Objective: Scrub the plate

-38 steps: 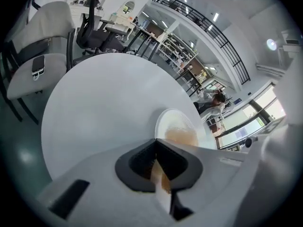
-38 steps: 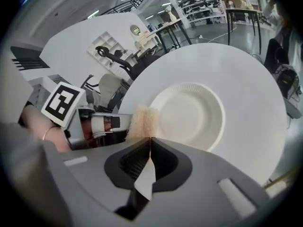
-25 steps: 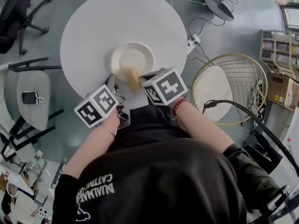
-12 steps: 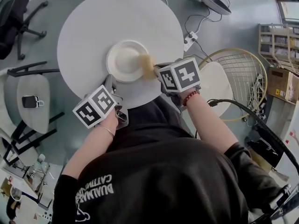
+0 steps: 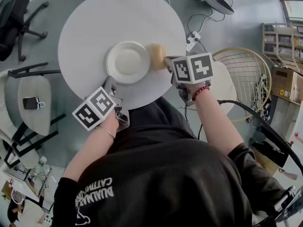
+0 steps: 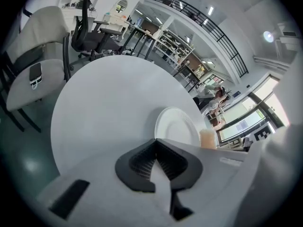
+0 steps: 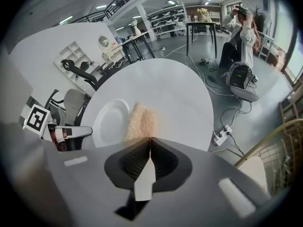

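Plate (image 5: 128,62) looks like light, flimsy paper; left gripper (image 5: 110,83) pinches its near rim. Right gripper (image 5: 166,63) clenches soft sponge (image 5: 156,63) beside it.

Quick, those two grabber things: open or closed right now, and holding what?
Left gripper: closed; tips at the plate rim, grip unclear.
Right gripper: closed on the sponge.

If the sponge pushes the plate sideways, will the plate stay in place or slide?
The plate looks like thin paper with a fluted rim, so it is probably light and would likely slide on the smooth table. Its rim may also bend. The sponge seems soft, so it should squash first.
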`<control>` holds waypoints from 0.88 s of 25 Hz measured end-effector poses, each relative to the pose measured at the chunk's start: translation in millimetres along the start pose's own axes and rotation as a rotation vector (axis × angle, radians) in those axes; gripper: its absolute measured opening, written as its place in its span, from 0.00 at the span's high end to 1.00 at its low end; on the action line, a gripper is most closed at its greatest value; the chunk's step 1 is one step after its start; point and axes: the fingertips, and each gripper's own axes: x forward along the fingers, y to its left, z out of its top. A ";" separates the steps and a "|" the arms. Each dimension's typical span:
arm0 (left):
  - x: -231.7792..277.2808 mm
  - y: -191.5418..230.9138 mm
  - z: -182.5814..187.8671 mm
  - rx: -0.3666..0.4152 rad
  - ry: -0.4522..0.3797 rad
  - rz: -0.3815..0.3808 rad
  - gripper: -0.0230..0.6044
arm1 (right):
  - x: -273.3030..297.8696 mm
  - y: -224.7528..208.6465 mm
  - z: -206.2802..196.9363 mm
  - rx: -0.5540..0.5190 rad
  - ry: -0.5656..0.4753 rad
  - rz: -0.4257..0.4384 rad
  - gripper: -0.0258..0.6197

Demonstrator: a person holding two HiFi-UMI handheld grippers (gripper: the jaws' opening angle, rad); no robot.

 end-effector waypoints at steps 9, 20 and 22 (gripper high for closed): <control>-1.6 -2.4 -3.8 0.031 0.006 0.000 0.95 | -18.8 55.7 34.4 -0.076 -0.125 0.140 0.93; -3.7 -8.3 -1.4 0.016 0.002 -0.050 0.95 | 24.4 146.9 -29.3 -0.240 0.109 0.358 0.93; -3.5 -8.5 -1.8 0.022 0.000 -0.045 0.95 | 31.7 136.9 -39.5 -0.287 0.146 0.311 0.93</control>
